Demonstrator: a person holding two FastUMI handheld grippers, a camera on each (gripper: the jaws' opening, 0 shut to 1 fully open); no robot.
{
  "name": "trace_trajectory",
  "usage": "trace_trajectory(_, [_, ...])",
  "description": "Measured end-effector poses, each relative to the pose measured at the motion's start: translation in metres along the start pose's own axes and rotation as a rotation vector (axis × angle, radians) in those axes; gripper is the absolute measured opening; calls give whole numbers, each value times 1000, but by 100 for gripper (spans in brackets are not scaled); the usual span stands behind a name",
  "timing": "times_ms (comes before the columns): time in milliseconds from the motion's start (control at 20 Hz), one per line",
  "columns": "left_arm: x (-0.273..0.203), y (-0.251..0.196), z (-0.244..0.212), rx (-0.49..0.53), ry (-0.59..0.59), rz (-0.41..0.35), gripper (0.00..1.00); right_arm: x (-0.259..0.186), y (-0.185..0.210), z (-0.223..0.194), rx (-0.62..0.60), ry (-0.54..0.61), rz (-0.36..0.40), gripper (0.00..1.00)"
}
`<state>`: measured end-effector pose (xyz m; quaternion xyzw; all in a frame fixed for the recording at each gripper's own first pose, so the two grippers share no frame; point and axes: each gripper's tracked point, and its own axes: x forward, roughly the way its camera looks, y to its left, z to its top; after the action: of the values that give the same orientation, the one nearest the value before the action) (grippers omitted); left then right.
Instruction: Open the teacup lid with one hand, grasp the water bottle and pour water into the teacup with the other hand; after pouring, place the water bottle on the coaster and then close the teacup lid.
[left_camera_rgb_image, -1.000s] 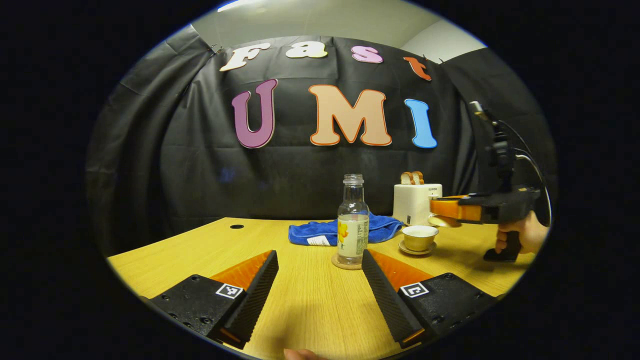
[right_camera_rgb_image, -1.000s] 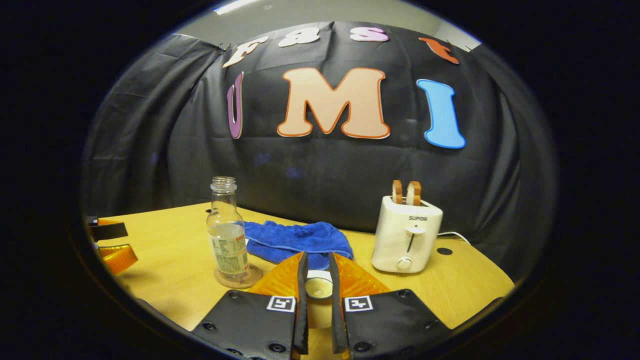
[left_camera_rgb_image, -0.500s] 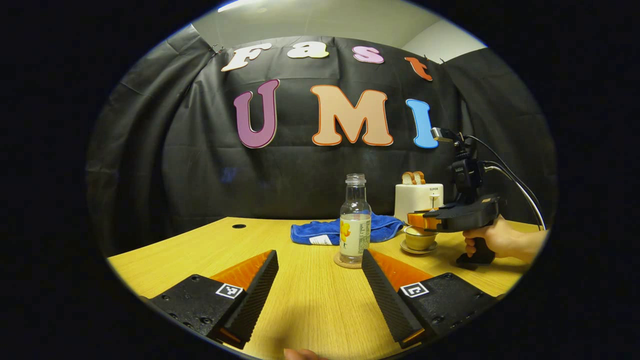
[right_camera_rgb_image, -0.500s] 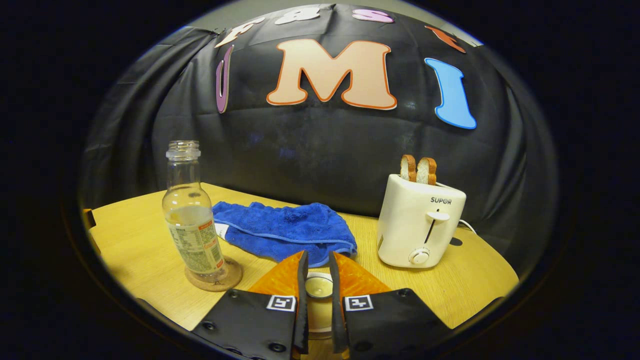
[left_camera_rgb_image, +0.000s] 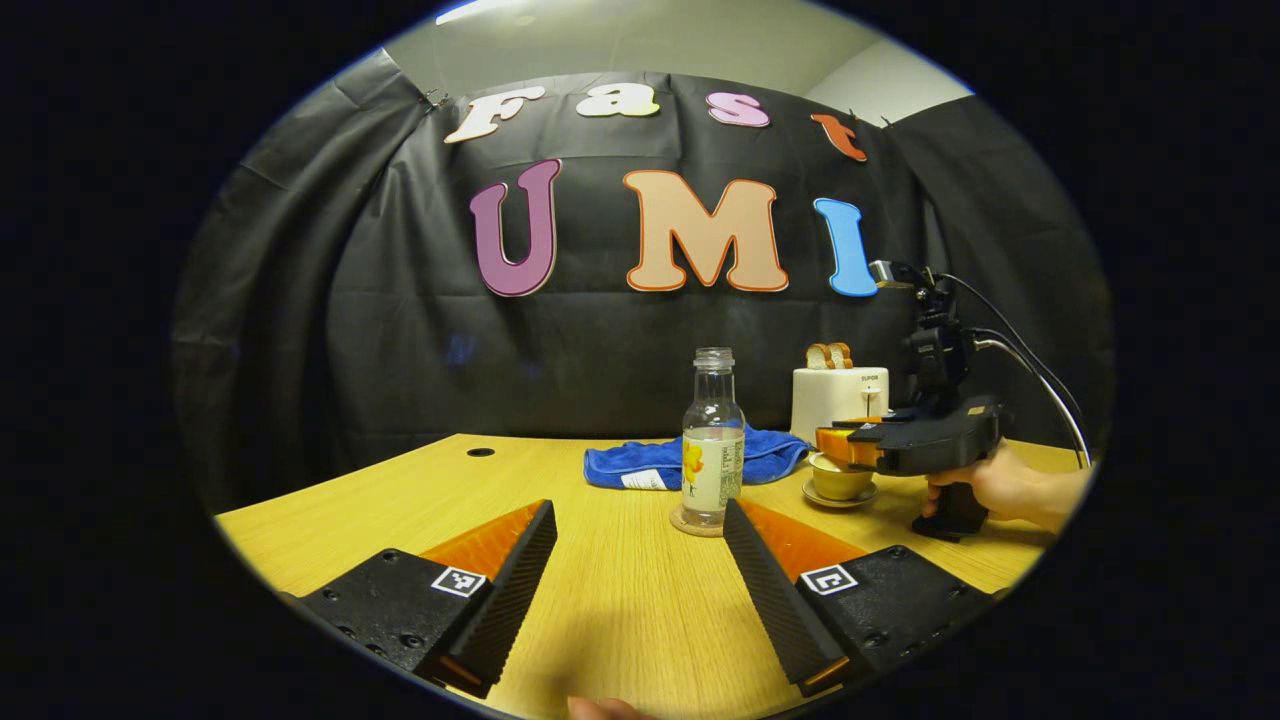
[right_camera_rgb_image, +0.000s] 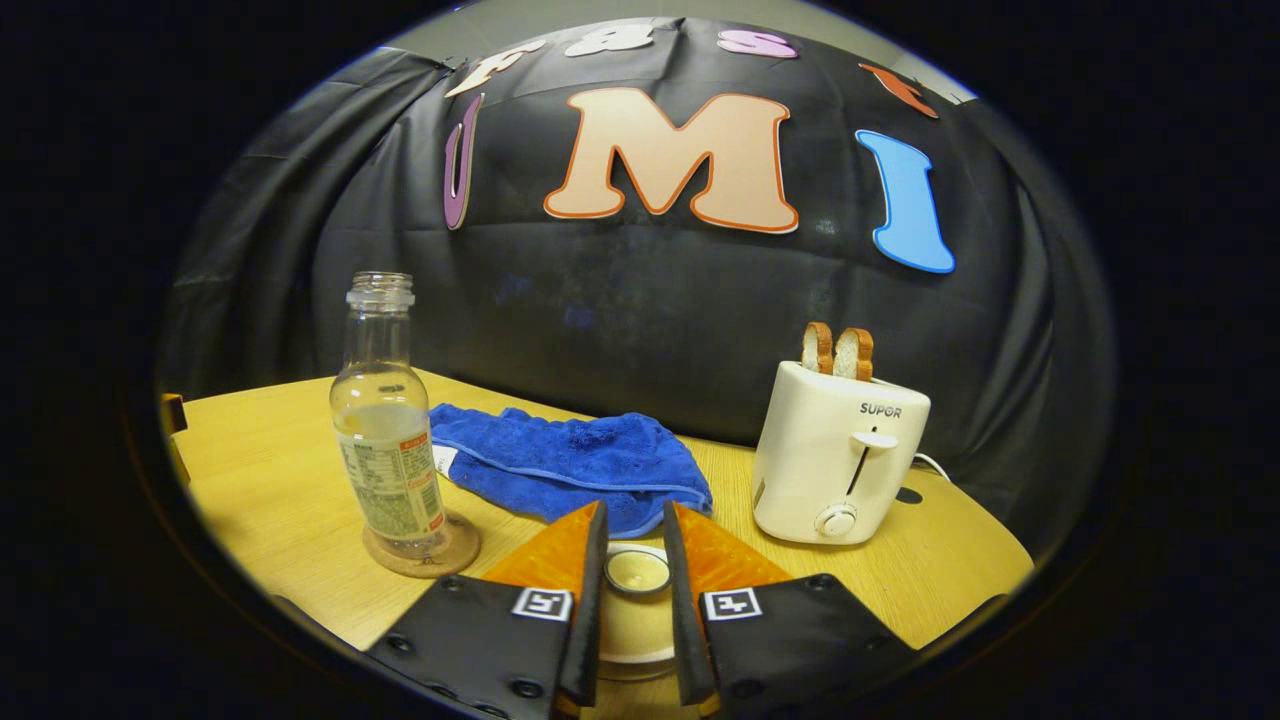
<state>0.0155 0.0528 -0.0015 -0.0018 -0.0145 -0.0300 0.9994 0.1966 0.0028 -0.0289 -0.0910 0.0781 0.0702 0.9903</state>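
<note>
The water bottle (left_camera_rgb_image: 712, 440) stands upright on the round cork coaster (left_camera_rgb_image: 694, 524), uncapped and partly filled with water; it serves here as the landmark. In the left gripper view, the left gripper (left_camera_rgb_image: 640, 560) hovers low over the wooden table (left_camera_rgb_image: 400, 495) on the near side of the bottle, its two fingers spread wide apart with nothing between them, pointing toward the bottle without touching it.

To the right of the bottle in that view sits the teacup (left_camera_rgb_image: 840, 482) on its saucer (left_camera_rgb_image: 838, 498). The right gripper (left_camera_rgb_image: 835, 440), held by a hand (left_camera_rgb_image: 985, 485), is level directly over the cup, hiding its top. In the right gripper view, the right gripper (right_camera_rgb_image: 632, 560) has its fingers (right_camera_rgb_image: 590, 590) standing close on either side of the lid's small round knob (right_camera_rgb_image: 637, 571), with the lid (right_camera_rgb_image: 630, 625) below them. The gap is narrow, yet whether both fingers press on the knob cannot be told. Whether the lid rests fully on the cup cannot be told either.

Behind the bottle lies a crumpled blue towel (right_camera_rgb_image: 570, 470). Farther right of the bottle, beyond the cup, stands a white toaster (right_camera_rgb_image: 838, 455) with two slices of bread (right_camera_rgb_image: 837, 352) sticking out of its slots.
</note>
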Motion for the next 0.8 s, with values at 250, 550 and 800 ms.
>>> trace_trajectory(250, [0,0,-1,0,1,1,98,-4,-2,8,12,-41,-10,94])
trace_trajectory(550, [-2,6,2,-1,6,42,98,-41,-5,15,164,-137,-63,94])
trace_trajectory(800, [1,-11,2,-1,8,39,98,-94,2,13,180,-146,-127,99])
